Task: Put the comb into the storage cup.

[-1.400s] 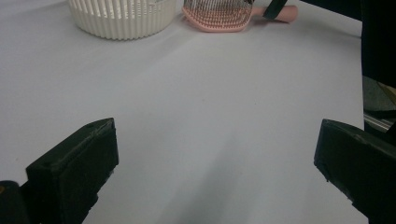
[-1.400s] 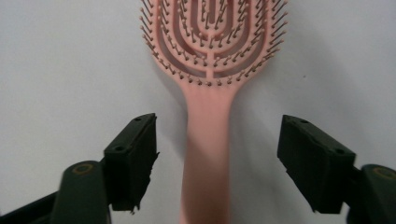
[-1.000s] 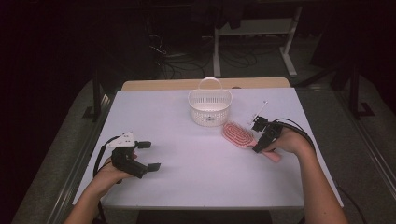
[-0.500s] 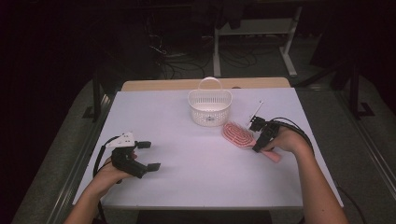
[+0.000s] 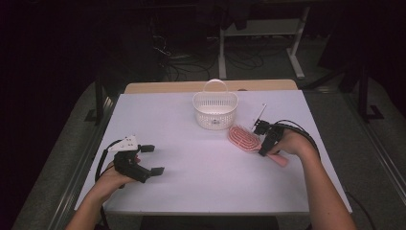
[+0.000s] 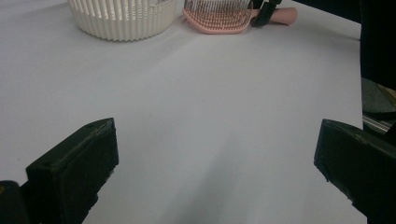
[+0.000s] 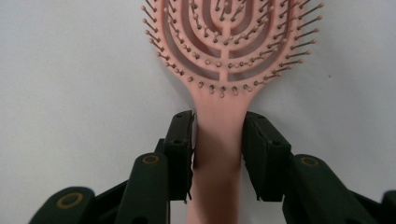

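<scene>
Jaws of the right gripper (image 7: 218,140) have just been closing and now sit either side of the pink hairbrush (image 7: 224,70) handle, right below the bristle head; both pads look to be against the handle, though a thin dark line at the left pad makes full contact hard to confirm, so call it a grip just made or nearly made. Brush lies flat on the white table (image 5: 191,191), bristles up, not lifted yet. From the high view the hairbrush (image 5: 245,139) is at the right side of the table, head pointing toward the white basket (image 5: 215,111), near it but apart, handle running back under the right gripper (image 5: 264,142) and the person's right hand (image 5: 293,145). Basket stands upright at the far middle, handle up; something small shows inside but too blurred to name. Left gripper (image 5: 152,159) rests at the near left, jaws wide apart with nothing between them, well apart from brush and basket; its own view looks across bare table toward basket (image 6: 123,18) and hairbrush (image 6: 219,16). Progress guess: reach done, grasp on the handle at its end stage. Left to do: lift the brush, carry it the short way over, likely drop it in the basket, release. Left side idle so far.
</scene>
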{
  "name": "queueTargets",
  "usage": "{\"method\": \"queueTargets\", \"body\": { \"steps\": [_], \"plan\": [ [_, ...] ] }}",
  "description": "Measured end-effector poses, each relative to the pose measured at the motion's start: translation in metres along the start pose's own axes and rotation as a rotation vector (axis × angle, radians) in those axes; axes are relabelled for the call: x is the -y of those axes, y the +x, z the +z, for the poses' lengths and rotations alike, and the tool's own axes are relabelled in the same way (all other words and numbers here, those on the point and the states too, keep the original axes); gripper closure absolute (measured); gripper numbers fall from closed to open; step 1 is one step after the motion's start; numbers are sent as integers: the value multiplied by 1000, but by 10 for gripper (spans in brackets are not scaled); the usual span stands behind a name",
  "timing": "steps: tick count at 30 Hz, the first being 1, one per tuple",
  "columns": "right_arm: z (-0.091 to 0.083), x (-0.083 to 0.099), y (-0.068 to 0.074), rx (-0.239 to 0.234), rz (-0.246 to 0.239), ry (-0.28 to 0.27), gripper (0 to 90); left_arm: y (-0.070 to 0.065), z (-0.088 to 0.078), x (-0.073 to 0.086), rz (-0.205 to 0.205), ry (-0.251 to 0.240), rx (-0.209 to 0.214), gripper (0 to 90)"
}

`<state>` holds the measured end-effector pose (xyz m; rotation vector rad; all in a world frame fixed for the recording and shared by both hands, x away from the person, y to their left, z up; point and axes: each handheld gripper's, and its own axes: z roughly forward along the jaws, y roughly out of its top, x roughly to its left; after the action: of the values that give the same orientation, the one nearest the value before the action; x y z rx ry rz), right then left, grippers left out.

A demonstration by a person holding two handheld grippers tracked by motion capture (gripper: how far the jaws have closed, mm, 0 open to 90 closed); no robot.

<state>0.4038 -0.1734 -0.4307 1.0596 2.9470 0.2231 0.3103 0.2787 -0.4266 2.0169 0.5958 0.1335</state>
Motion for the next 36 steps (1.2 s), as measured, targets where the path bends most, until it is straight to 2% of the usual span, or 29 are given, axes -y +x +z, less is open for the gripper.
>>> {"method": "queueTargets", "body": {
  "steps": [14, 36],
  "plan": [
    [3, -5, -1, -13, 11, 30, 675, 0, -1, 0, -2, -3, 0, 0],
    [4, -9, 0, 12, 32, 49, 687, 0, -1, 0, -4, -1, -1, 0]
  ]
}}
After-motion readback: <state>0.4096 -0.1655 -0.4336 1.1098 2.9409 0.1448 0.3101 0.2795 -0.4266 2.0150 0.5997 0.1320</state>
